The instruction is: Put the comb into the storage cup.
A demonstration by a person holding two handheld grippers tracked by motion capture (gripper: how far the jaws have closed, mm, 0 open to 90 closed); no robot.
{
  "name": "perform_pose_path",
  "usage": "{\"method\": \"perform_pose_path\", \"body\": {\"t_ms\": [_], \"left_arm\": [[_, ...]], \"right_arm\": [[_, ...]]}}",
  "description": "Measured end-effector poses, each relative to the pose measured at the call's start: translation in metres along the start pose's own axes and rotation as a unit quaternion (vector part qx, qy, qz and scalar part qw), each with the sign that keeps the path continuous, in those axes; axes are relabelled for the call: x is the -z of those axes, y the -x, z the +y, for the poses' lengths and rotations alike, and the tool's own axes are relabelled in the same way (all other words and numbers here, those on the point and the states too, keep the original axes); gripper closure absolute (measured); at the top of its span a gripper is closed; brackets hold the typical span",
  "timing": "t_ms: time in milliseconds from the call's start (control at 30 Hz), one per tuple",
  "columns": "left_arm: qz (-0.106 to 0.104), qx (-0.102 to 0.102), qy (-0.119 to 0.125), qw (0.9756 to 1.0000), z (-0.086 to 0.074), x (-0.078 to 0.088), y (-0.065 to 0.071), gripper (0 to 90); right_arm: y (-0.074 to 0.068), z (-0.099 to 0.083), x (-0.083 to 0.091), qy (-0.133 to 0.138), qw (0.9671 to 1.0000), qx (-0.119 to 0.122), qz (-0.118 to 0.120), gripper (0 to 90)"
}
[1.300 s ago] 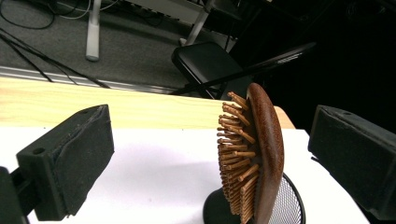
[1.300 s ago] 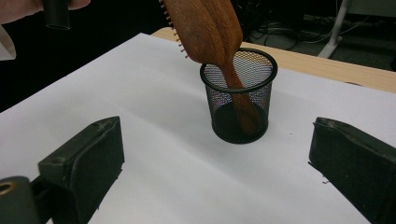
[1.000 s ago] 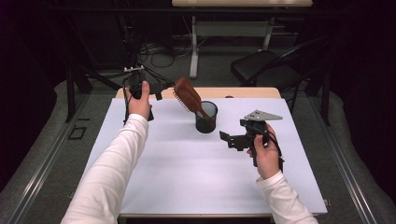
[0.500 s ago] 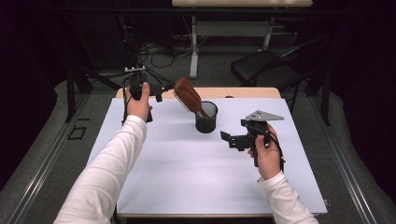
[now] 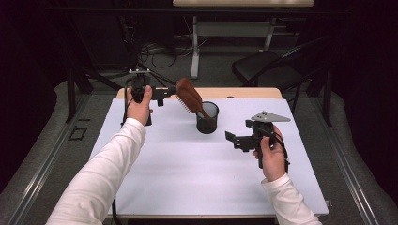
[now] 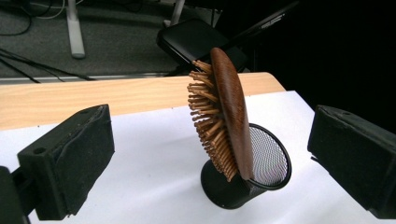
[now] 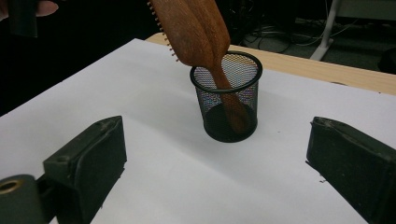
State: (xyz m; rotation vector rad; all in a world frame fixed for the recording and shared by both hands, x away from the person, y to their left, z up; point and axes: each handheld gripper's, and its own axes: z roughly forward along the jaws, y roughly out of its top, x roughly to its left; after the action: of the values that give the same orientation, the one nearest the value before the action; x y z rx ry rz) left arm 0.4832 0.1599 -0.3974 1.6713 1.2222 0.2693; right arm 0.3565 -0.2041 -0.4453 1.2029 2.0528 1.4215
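Jaws on both grippers stand spread, with nothing between them. From the high view, the left gripper [image 5: 165,91] is held above the far left of the white counter [image 5: 155,178], its tips just beside the head of a brown wooden hairbrush [image 5: 189,96]. The hairbrush leans to the left, handle down in a black mesh cup [image 5: 207,118] standing near the counter's far middle. The right gripper [image 5: 233,139] hovers right of the cup, well apart from it.

Left gripper view: its two black jaws flank the hairbrush [image 6: 224,116] without touching, bristles turned leftward, and the cup [image 6: 259,170] sits below.

Right gripper view: its wide-set jaws frame the cup [image 7: 227,95], the hairbrush [image 7: 196,32] handle reaching its bottom.
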Motion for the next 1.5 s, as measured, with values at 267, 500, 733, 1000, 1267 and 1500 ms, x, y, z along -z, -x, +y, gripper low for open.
{"method": "perform_pose_path", "body": {"t_ms": [267, 500, 733, 1000, 1267, 1500], "left_arm": [[-0.009, -0.032, -0.008, 0.9994, -0.004, 0.012, 0.005, 0.7], [-0.029, -0.049, -0.014, 0.9983, -0.012, 0.028, 0.008, 0.6], [-0.043, -0.064, -0.015, 0.9969, -0.023, 0.047, 0.005, 0.7], [-0.045, -0.074, -0.018, 0.9961, -0.038, 0.064, -0.003, 0.6], [-0.044, -0.084, -0.023, 0.9952, -0.060, 0.076, -0.004, 0.6], [-0.047, -0.094, -0.021, 0.9943, -0.083, 0.085, -0.003, 0.6]], "right_arm": [[0.000, 0.000, 0.000, 0.000, 1.0000, -0.001, -0.003, 4.8], [0.000, -0.001, -0.001, -0.008, 1.0000, -0.002, -0.005, 4.8], [-0.001, -0.001, -0.003, -0.021, 0.9998, -0.003, -0.003, 5.3], [0.000, 0.003, 0.000, -0.025, 0.9996, -0.004, -0.011, 6.0], [0.004, 0.000, 0.012, -0.027, 0.9994, 0.001, -0.020, 6.0], [0.009, -0.007, 0.024, -0.021, 0.9994, 0.001, -0.026, 5.9]]}}
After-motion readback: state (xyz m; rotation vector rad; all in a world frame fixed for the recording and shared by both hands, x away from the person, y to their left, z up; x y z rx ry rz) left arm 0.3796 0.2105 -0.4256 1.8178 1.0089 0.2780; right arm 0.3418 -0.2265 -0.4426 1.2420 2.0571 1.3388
